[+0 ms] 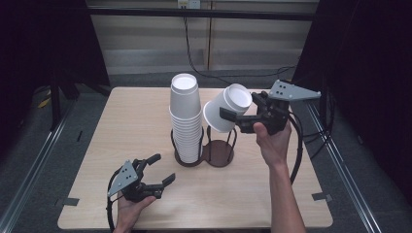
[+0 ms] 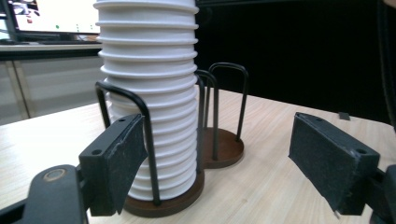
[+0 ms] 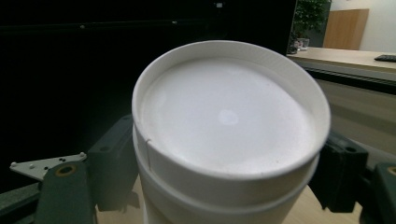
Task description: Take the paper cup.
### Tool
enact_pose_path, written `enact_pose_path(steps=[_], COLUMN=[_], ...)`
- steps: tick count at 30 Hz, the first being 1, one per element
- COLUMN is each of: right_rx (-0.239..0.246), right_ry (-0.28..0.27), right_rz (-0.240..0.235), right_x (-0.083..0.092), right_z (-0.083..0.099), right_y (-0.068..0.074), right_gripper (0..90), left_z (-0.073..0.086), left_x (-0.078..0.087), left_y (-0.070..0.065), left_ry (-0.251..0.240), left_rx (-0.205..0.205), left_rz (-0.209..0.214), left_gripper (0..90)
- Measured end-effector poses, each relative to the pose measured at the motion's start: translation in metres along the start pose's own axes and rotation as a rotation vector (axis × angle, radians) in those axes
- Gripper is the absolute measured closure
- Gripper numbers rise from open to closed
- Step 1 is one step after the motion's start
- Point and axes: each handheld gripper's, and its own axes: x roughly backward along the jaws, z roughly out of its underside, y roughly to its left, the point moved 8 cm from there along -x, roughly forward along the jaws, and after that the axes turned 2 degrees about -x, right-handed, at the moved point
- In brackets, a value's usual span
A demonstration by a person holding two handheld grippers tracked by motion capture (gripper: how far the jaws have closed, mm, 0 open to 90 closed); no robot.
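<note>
The right gripper (image 1: 233, 112) is clamped on a short nest of white paper cups (image 1: 226, 108), held tilted in the air with its closed bottom up, just above the empty ring of the dark two-ring wire cup holder (image 1: 218, 151) on the pale wooden table (image 1: 121, 126). The tall upside-down stack of white paper cups (image 1: 185, 116) stands in the holder's other ring, just beside the held cups. Near the table's front edge, the left gripper (image 1: 160, 170) grasps nothing, its jaws standing apart in both the high view and the left gripper view.
</note>
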Motion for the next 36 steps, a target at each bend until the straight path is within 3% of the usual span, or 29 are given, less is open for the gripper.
enact_pose_path(steps=[2, 3, 4, 7, 9, 10, 14, 15, 16, 17, 21, 22, 23, 24, 28, 36], right_rx=[-0.002, -0.005, -0.006, -0.008, -0.009, -0.011, -0.014, -0.018, -0.018, -0.018, -0.022, -0.02, -0.021, -0.018, -0.024, -0.013], right_ry=[-0.002, 0.0, 0.005, 0.016, 0.021, 0.027, 0.024, 0.025, 0.029, 0.034, 0.04, 0.038, 0.042, 0.046, 0.054, 0.09], right_rz=[-0.011, -0.016, -0.018, -0.025, -0.032, -0.031, -0.055, -0.056, -0.059, -0.059, -0.055, -0.059, -0.062, -0.061, -0.073, -0.113], right_x=[0.0, 0.0, 0.0, 0.0, 0.0, 0.0, 0.0, 0.0, 0.0, 0.0, 0.0, 0.0, 0.0, 0.0, -0.002, -0.006], right_z=[0.002, 0.008, 0.01, 0.02, 0.025, 0.028, 0.038, 0.041, 0.044, 0.046, 0.054, 0.056, 0.058, 0.061, 0.07, 0.089], right_y=[0.002, 0.005, 0.006, 0.007, 0.009, 0.009, 0.015, 0.017, 0.017, 0.018, 0.019, 0.019, 0.021, 0.021, 0.024, 0.033], right_gripper=[21.6, 21.6, 21.6, 21.6, 21.6, 21.6, 21.6, 21.6, 21.6, 21.6, 21.6, 21.6, 21.6, 21.6, 21.6, 21.6], left_z=[0.0, -0.001, -0.001, -0.002, -0.004, -0.005, -0.01, -0.012, -0.013, -0.014, -0.015, -0.015, -0.015, -0.016, -0.019, -0.026], left_x=[-0.001, -0.004, -0.006, -0.01, -0.01, -0.011, -0.01, -0.011, -0.01, -0.011, -0.012, -0.013, -0.013, -0.014, -0.016, -0.019], left_y=[-0.001, -0.005, -0.006, -0.01, -0.01, -0.012, -0.01, -0.012, -0.01, -0.012, -0.01, -0.012, -0.011, -0.013, -0.016, -0.019], left_ry=[0.005, 0.001, 0.009, 0.016, 0.024, 0.02, 0.013, 0.005, 0.011, 0.005, 0.012, 0.016, 0.021, 0.022, 0.023, 0.012], left_rx=[-0.002, 0.016, 0.001, 0.009, -0.007, 0.013, -0.012, 0.008, -0.012, 0.005, -0.017, 0.006, -0.012, 0.003, -0.025, -0.039], left_rz=[0.003, 0.014, 0.023, 0.046, 0.052, 0.052, 0.06, 0.068, 0.068, 0.077, 0.086, 0.092, 0.093, 0.099, 0.114, 0.136], left_gripper=[18.4, 18.5, 18.8, 18.8, 18.8, 18.8, 18.8, 18.8, 18.8, 18.6, 17.2, 16.8, 16.8, 16.8, 18.0, 16.3])
